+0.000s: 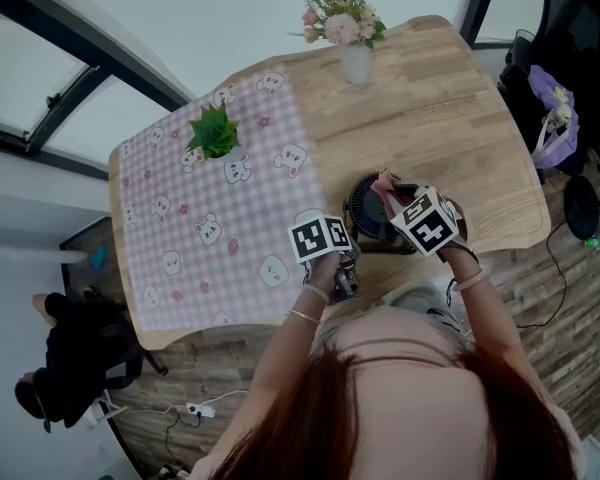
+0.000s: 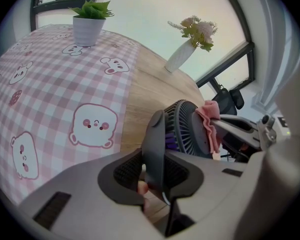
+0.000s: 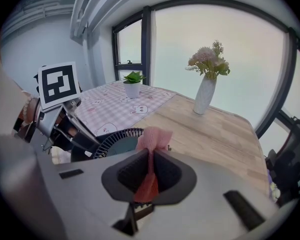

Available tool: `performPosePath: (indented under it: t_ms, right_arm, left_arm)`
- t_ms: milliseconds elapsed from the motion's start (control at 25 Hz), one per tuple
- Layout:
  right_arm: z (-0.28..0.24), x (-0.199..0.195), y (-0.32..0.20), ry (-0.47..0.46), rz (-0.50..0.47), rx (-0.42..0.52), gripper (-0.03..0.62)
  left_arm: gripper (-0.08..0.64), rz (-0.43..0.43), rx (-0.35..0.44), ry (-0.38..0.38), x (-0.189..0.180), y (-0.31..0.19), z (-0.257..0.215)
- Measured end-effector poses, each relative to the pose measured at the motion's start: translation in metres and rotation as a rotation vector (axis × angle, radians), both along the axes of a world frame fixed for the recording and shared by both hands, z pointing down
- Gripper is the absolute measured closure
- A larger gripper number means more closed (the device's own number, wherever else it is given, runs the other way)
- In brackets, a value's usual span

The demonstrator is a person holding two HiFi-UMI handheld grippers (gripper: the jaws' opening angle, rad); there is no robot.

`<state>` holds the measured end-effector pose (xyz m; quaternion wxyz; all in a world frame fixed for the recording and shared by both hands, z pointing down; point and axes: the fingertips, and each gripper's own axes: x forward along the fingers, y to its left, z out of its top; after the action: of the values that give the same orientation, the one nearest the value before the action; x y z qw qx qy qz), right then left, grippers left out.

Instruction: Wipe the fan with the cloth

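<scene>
A small dark desk fan (image 1: 368,211) stands near the front edge of the wooden table (image 1: 450,118). My left gripper (image 1: 342,271) is shut on the fan's dark stand (image 2: 155,146), just in front of the ribbed grille (image 2: 186,129). My right gripper (image 1: 398,200) is shut on a pink cloth (image 1: 384,182) and presses it against the fan's top rim. In the right gripper view the cloth (image 3: 152,143) sticks up between the jaws, with the fan (image 3: 112,140) just beyond it. The left gripper view shows the cloth (image 2: 209,120) draped on the grille's right side.
A pink checked tablecloth (image 1: 210,218) with bear prints covers the table's left half and carries a small potted plant (image 1: 215,134). A white vase of flowers (image 1: 352,30) stands at the far edge. A dark bag (image 1: 80,353) lies on the floor at left.
</scene>
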<state>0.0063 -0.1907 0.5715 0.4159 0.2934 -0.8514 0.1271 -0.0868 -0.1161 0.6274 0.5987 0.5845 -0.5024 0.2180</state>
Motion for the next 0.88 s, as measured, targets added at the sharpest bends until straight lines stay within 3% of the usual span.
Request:
performPosePath:
  t_ms: [880]
  right_arm:
    - [0.001,0.007,0.024,-0.007,0.053,-0.011,0.566]
  left_arm:
    - [0.463,0.017,0.002,0.016,0.000,0.000,0.001]
